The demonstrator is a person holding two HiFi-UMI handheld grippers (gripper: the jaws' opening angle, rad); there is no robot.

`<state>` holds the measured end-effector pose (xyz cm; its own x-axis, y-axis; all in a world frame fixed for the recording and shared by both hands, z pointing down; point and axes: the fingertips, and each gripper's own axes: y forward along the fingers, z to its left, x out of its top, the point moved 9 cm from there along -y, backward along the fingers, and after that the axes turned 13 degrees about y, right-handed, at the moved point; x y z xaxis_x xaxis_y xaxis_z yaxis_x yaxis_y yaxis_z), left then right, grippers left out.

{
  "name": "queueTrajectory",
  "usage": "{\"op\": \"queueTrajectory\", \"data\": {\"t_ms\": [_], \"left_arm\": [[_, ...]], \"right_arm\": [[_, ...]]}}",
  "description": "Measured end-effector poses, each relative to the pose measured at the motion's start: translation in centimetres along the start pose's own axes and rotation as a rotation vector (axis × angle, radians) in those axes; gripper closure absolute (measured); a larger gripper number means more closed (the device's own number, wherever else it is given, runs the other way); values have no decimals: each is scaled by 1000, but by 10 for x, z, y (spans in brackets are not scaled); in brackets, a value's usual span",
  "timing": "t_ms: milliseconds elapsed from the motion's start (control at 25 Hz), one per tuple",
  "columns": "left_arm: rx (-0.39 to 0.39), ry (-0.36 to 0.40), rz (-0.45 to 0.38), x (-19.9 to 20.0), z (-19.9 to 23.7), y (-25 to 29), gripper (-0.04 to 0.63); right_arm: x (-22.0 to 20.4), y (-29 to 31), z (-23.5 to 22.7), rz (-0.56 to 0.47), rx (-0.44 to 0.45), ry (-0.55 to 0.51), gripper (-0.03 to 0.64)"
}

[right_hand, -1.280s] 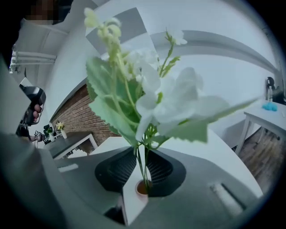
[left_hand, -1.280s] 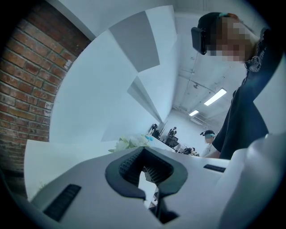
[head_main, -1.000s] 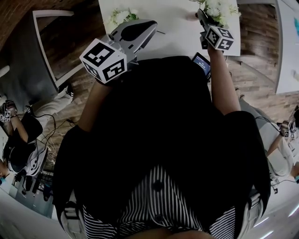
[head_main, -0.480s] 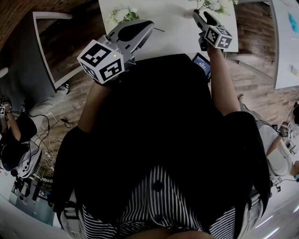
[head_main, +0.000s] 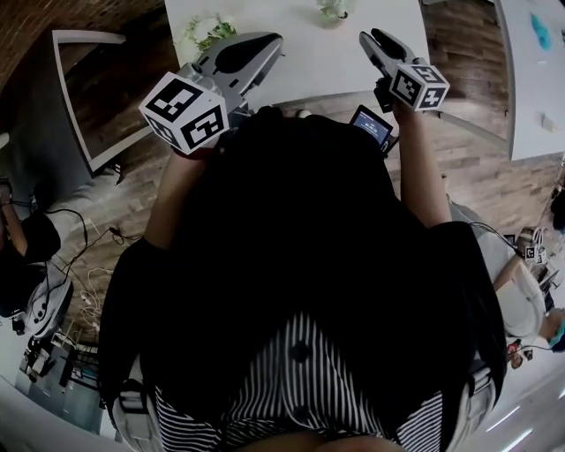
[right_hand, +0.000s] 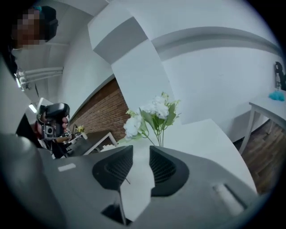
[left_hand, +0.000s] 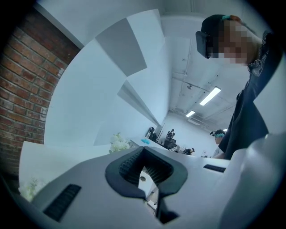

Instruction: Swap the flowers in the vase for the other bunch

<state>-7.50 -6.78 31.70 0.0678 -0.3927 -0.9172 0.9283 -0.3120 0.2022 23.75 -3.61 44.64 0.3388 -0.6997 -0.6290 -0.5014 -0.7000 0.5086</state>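
White tabletop (head_main: 309,62) fills the top centre of the head view. Wood plank floor (head_main: 459,115) lies around it, and a brick wall (head_main: 53,18) stands at the upper left. A grey frame (head_main: 75,97) stands left of the table. A 2nd white table (head_main: 530,79) occupies the upper right.

2 bunches of white flowers are present:
- The loose bunch (head_main: 205,31) lies flat on the tabletop near its left edge, at the upper left.
- The standing bunch (head_main: 334,9) sits at the top edge of the frame. In the right gripper view it rises upright at centre (right_hand: 154,114). Its stems drop behind the jaws, so the vase is hidden there.

The left gripper (head_main: 269,46) is over the near left part of the table, just right of the loose bunch. Its jaws are clenched tip to tip with nothing between them (left_hand: 144,150).

The right gripper (head_main: 371,37) is over the near right part of the table, below the standing bunch and apart from it. Its jaws have just been closing, but a gap remains (right_hand: 141,150). Only bare tabletop shows through the gap.
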Motion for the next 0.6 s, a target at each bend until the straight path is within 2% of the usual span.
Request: {"op": "queueTrajectory", "data": {"t_ms": [80,200,280,360,440,600], "left_arm": [[-1,-3,3,7,-14,4,589],[-21,4,20,7,-36,19,589],[-32,16,52,-2,-49,32,589],[-34,22,58,-8,-65,41,589],[-19,23,32,-10,-82,44,589],[84,33,25,-19,-101,33,589]], "right_arm": [[6,-17,19,31,75,-19,614],[2,-37,45,138,244,-19,615],[-3,-47,57,162,321,-2,615],[-6,-59,70,137,357,-25,615],[-6,-72,86,105,368,-101,615],[0,-87,116,71,429,-197,615]]}}
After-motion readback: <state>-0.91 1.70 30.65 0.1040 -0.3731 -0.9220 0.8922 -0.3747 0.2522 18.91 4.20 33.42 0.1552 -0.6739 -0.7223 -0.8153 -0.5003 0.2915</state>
